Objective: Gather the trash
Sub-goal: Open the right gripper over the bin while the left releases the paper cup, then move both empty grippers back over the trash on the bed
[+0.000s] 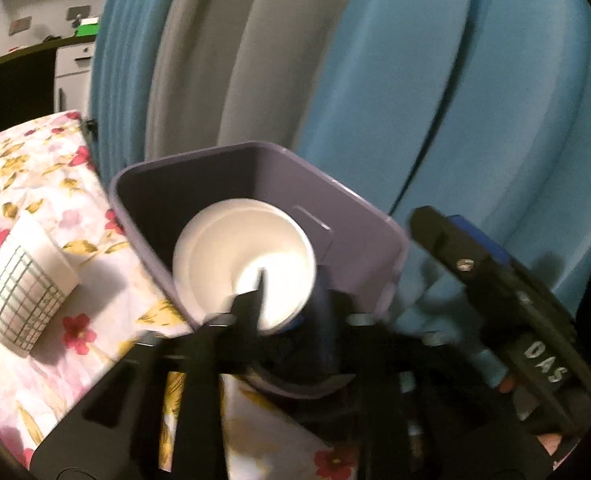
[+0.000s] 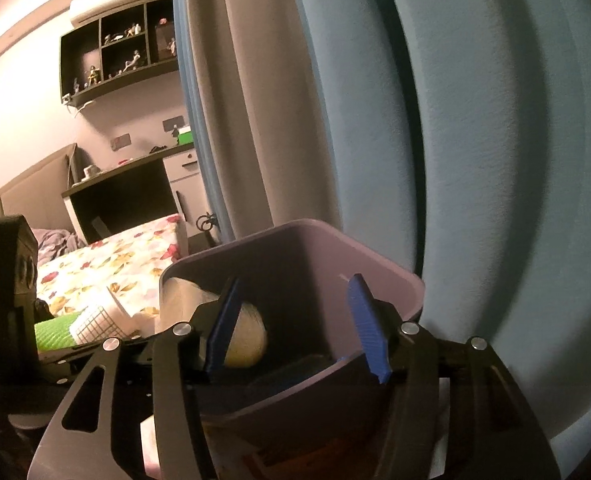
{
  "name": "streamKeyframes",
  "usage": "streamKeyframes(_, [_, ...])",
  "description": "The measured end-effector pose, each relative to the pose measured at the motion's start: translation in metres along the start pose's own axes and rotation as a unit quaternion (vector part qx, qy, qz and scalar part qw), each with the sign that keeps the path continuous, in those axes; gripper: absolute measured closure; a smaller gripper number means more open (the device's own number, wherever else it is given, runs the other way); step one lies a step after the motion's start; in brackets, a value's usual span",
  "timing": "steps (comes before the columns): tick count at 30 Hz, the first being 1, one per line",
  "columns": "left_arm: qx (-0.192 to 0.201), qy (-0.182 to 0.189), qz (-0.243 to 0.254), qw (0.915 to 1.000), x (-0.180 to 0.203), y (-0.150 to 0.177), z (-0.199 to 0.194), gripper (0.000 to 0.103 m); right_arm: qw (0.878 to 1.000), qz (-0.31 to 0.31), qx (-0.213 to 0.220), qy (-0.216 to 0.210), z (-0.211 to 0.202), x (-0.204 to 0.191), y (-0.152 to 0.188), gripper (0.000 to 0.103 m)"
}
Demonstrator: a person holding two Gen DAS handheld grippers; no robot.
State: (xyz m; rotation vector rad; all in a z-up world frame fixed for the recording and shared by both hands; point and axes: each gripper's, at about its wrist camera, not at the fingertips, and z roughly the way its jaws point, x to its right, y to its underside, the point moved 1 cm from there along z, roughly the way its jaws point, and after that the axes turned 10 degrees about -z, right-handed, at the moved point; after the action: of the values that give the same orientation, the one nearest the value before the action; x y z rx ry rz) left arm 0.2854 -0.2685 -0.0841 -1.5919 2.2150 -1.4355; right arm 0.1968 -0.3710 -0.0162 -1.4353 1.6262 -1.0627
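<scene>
A purple bin (image 1: 359, 224) stands at the edge of the flowered table, its mouth facing me. A white cup (image 1: 231, 252) lies tilted inside it, and the right wrist view shows its pale body (image 2: 249, 340). My left gripper (image 1: 289, 308) is at the bin's near rim with its jaws apart. One finger reaches into the cup's mouth and the other is outside its wall; neither visibly presses on it. My right gripper (image 2: 295, 332) hangs open over the bin (image 2: 327, 248). Its blue fingers (image 2: 369, 336) are spread, and the cup lies just past the left one.
A grid-patterned paper cup (image 1: 23, 296) lies on its side on the flowered tablecloth (image 1: 35, 168), left of the bin, beside something green (image 2: 53, 334). Blue and grey padded panels (image 1: 435, 80) rise close behind the bin. A desk and shelves stand far left.
</scene>
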Motion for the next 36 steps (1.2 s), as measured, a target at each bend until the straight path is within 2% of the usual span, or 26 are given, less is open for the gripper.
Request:
streamKeyframes(2, [0.018,-0.007,-0.01,0.9998,-0.005,0.0,-0.007,0.042,1.0,0.003,0.003,0.001,-0.003,0.0,0.0,0.045])
streamKeyframes(8, [0.056,-0.043,-0.022,0.9973,-0.015,0.001,-0.039,0.021,1.0,0.004,0.02,-0.001,-0.019,-0.004,0.0,0.037])
streamKeyframes(13, [0.092,-0.109,-0.028,0.9894,-0.028,0.008,-0.075,0.013,0.999,0.002,0.034,-0.011,-0.035,-0.014,0.0,0.031])
streamKeyframes(18, [0.118,-0.168,-0.054,0.9773,-0.055,0.022,-0.119,0.012,0.998,0.001,0.046,-0.031,-0.052,-0.029,0.001,0.024])
streamKeyframes(21, [0.133,-0.2,-0.074,0.9679,-0.075,0.033,-0.149,0.012,0.998,-0.007,0.047,-0.044,-0.059,-0.046,0.003,0.023])
streamKeyframes(24, [0.147,-0.24,-0.095,0.9549,-0.098,0.045,-0.182,0.012,0.997,-0.014,0.045,-0.067,-0.064,-0.067,0.008,0.022])
streamKeyframes(27, [0.156,-0.256,-0.11,0.9477,-0.114,0.054,-0.205,0.012,0.995,-0.021,0.039,-0.09,-0.068,-0.088,0.012,0.022])
streamKeyframes(29, [0.16,-0.28,-0.116,0.9394,-0.127,0.062,-0.218,0.012,0.993,-0.029,0.035,-0.106,-0.069,-0.103,0.016,0.022])
streamKeyframes(32, [0.162,-0.294,-0.126,0.9334,-0.141,0.07,-0.234,0.012,0.99,-0.043,0.03,-0.128,-0.07,-0.126,0.02,0.021])
streamKeyframes(36, [0.155,-0.295,-0.132,0.9337,-0.155,0.077,-0.241,0.012,0.988,-0.051,0.029,-0.142,-0.073,-0.142,0.021,0.021])
